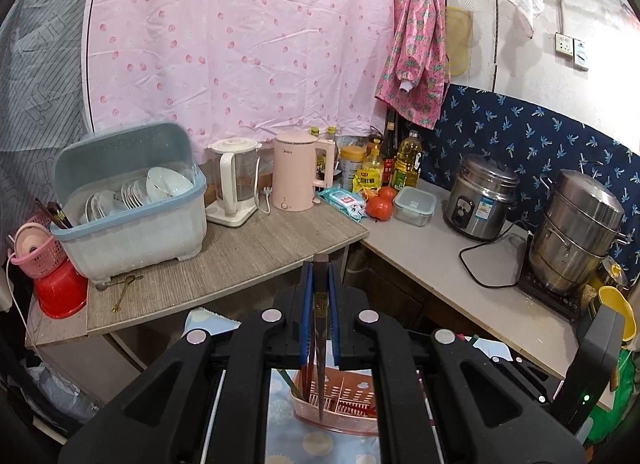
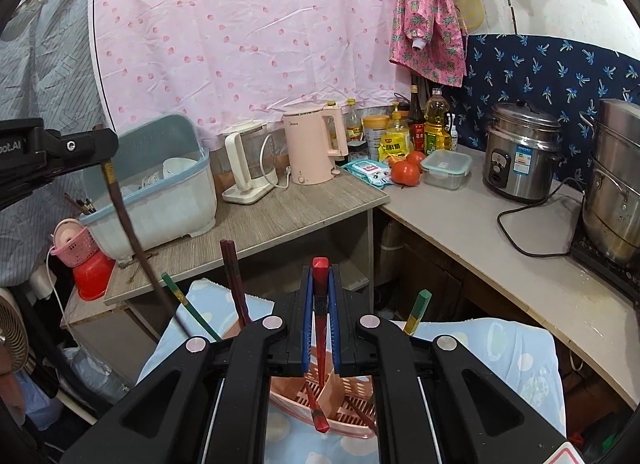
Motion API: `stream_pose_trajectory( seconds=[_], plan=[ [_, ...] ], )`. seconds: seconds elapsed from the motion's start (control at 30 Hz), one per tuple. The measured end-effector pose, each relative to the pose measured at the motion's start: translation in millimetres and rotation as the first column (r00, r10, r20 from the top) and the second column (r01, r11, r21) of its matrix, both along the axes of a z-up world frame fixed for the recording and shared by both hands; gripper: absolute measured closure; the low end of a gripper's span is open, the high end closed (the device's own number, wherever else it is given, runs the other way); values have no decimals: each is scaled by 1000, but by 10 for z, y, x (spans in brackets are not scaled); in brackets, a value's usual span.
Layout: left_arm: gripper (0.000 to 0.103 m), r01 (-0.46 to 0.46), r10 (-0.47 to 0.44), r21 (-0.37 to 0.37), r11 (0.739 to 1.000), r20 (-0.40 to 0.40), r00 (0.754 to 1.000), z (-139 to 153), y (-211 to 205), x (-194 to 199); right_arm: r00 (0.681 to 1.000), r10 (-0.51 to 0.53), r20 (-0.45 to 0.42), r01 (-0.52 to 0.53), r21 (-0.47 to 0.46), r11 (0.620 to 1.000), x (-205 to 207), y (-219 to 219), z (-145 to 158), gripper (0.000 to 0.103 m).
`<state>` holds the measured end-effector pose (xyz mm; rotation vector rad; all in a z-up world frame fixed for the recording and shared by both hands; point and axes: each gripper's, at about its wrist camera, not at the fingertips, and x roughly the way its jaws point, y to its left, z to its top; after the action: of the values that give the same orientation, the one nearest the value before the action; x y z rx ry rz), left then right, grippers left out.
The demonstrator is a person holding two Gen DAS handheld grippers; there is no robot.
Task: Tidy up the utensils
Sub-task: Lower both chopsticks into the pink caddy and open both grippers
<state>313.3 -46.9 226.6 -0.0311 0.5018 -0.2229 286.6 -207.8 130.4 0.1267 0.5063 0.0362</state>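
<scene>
While each hand-held gripper clamps one chopstick, left (image 1: 320, 316) dark (image 1: 320, 344), right (image 2: 320, 316) red (image 2: 319, 328), one pink holder (image 2: 352, 412) sits below.

A pink dotted curtain (image 1: 240, 44) hangs across the far wall, with a striped grey cloth (image 1: 36, 104) at the left. To the right, a navy palm-print cloth (image 1: 540, 136) backs an L-shaped corner. A wood-grain surface (image 1: 256, 248) meets a pale counter surface (image 1: 460, 264). A white wall (image 1: 592, 4) with a socket (image 1: 564, 43) rises above, evenly lit.
</scene>
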Motion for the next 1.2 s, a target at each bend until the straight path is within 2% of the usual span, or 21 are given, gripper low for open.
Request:
stream_pose_trajectory(
  seconds=[0.3, 0.8, 0.83, 0.87, 0.9, 0.93, 1.0, 1.2],
  plan=[
    [96, -2, 2, -3, 1000, -2, 1000, 2, -13, 72, 1000, -5, -10, 5, 7, 1000, 38, -43, -80, 96],
    [96, -22, 25, 30, 999, -104, 994, -562, -74, 268, 999, -5, -32, 5, 6, 1000, 67, -58, -217, 96],
    [93, -32, 35, 28, 999, -100, 994, -595, -63, 270, 999, -5, -33, 5, 5, 1000, 66, -58, -227, 96],
    [74, -49, 52, 30, 998, -99, 994, -624, -48, 272, 999, -11, -32, 11, 2, 1000, 58, -61, -238, 94],
    [59, -71, 74, 32, 997, -100, 992, -658, -27, 269, 1000, -15, -26, 15, 1, 1000, 42, -67, -245, 87],
    [37, -96, 98, 32, 995, -95, 991, -679, -3, 251, 999, -23, -23, 23, -2, 1000, 29, -73, -248, 82],
    [33, -132, 133, 26, 991, -69, 989, -712, 50, 183, 999, -37, -7, 38, 9, 999, -22, -104, -242, 64],
    [31, -142, 143, 24, 990, -114, 983, -857, 150, 114, 999, -51, 2, 51, 34, 998, -182, -191, -235, 61]
  ],
)
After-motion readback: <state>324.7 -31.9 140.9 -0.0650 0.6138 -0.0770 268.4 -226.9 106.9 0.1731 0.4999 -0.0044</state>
